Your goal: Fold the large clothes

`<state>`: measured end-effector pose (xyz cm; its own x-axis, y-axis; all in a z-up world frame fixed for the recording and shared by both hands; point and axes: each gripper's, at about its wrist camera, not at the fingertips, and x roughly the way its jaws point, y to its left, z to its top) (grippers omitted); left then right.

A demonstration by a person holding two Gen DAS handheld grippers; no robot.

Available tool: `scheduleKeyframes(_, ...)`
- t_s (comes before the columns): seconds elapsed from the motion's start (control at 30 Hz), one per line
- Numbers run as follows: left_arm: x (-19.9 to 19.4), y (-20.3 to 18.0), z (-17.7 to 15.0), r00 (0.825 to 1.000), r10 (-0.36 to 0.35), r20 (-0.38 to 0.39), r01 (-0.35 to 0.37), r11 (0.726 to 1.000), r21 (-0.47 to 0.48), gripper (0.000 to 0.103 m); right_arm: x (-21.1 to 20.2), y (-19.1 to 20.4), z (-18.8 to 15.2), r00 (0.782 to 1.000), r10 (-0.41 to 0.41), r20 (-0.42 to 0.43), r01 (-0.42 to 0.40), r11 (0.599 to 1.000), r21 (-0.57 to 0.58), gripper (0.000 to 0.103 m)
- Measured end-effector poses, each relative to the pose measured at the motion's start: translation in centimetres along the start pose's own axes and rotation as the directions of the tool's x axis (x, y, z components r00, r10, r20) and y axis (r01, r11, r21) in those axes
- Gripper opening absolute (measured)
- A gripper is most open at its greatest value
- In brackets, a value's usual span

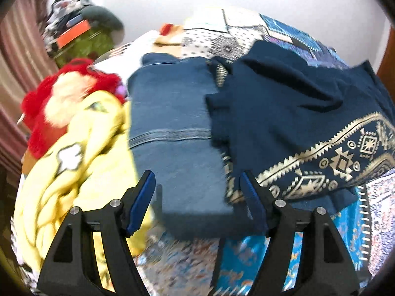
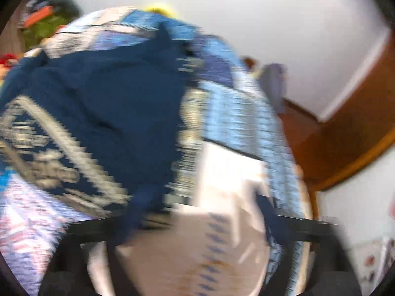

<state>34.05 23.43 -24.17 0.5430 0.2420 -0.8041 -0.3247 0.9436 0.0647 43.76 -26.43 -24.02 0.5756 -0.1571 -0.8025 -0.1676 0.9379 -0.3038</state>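
left wrist: close above bed, forward | right wrist: same | shared: navy garment (image 1: 284, 108) (image 2: 98, 93)

A: How many clothes are you seeing?
B: I am counting one dark blue top with gold shapes (image 1: 296, 123), one folded blue jeans (image 1: 172, 128), one yellow cloth (image 1: 81, 153) and one red fluffy thing (image 1: 44, 108).
A: And grippers?
B: Two.

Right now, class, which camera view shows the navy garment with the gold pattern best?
The left wrist view: the navy garment lies sharp there, its gold geometric border clear, beside the folded blue jeans. The right wrist view shows the same garment smeared by motion blur, its pattern unreadable.
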Motion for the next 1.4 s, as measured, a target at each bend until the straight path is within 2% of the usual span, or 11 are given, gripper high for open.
scheduleKeyframes(0.13,-2.6,1.9,-0.7,0.999,-0.047,0.025,0.049,0.993,-0.106,0.078,-0.6,-3.3,-1.1,0.993,0.095,-0.064,-0.086,0.987,0.138,0.101)
scheduleKeyframes(0.3,-3.2,1.4,-1.1,0.971,-0.237,0.022,0.236,0.944,-0.233,0.078,-3.5,-4.2,-1.3,0.987,0.156,-0.027,-0.148,0.970,0.195,0.101)
scheduleKeyframes(0.47,-1.5,-1.8,-1.7,0.907,-0.422,-0.008,0.400,0.866,-0.299,0.079,-6.7,-1.8,0.7,0.971,0.232,0.064,-0.240,0.954,0.183,0.101)
scheduleKeyframes(0.63,1.4,-4.4,-2.2,0.841,-0.539,-0.047,0.485,0.790,-0.375,0.078,-8.4,1.4,2.7,0.956,0.264,0.132,-0.279,0.953,0.118,0.101)
scheduleKeyframes(0.77,3.9,-5.4,-2.5,0.762,-0.648,-0.021,0.561,0.676,-0.478,0.078,-8.0,4.1,3.9,0.950,0.278,0.140,-0.289,0.955,0.067,0.101)
scheduleKeyframes(0.9,5.2,-5.4,-1.7,0.732,-0.679,0.053,0.599,0.604,-0.526,0.078,-6.4,6.5,4.8,0.951,0.289,0.105,-0.294,0.955,0.030,0.101)
scheduleKeyframes(0.97,5.6,-5.2,-0.9,0.735,-0.672,0.091,0.609,0.595,-0.525,0.076,-5.8,7.3,5.0,0.950,0.297,0.097,-0.300,0.954,0.020,0.101)
scheduleKeyframes(1.1,5.8,-5.3,1.5,0.808,-0.570,0.150,0.564,0.674,-0.476,0.069,-4.6,8.5,5.5,0.947,0.311,0.083,-0.313,0.950,0.012,0.101)
scheduleKeyframes(1.2,6.8,-5.5,2.9,0.840,-0.508,0.192,0.529,0.685,-0.500,0.067,-4.0,9.0,6.4,0.943,0.324,0.080,-0.327,0.944,0.028,0.101)
scheduleKeyframes(1.33,6.9,-6.2,4.4,0.900,-0.380,0.213,0.433,0.726,-0.534,0.038,-3.8,9.8,8.2,0.935,0.341,0.093,-0.348,0.935,0.068,0.101)
scheduleKeyframes(1.4,6.7,-6.4,4.8,0.906,-0.352,0.234,0.422,0.724,-0.546,0.023,-3.8,10.3,9.0,0.932,0.347,0.104,-0.356,0.931,0.085,0.101)
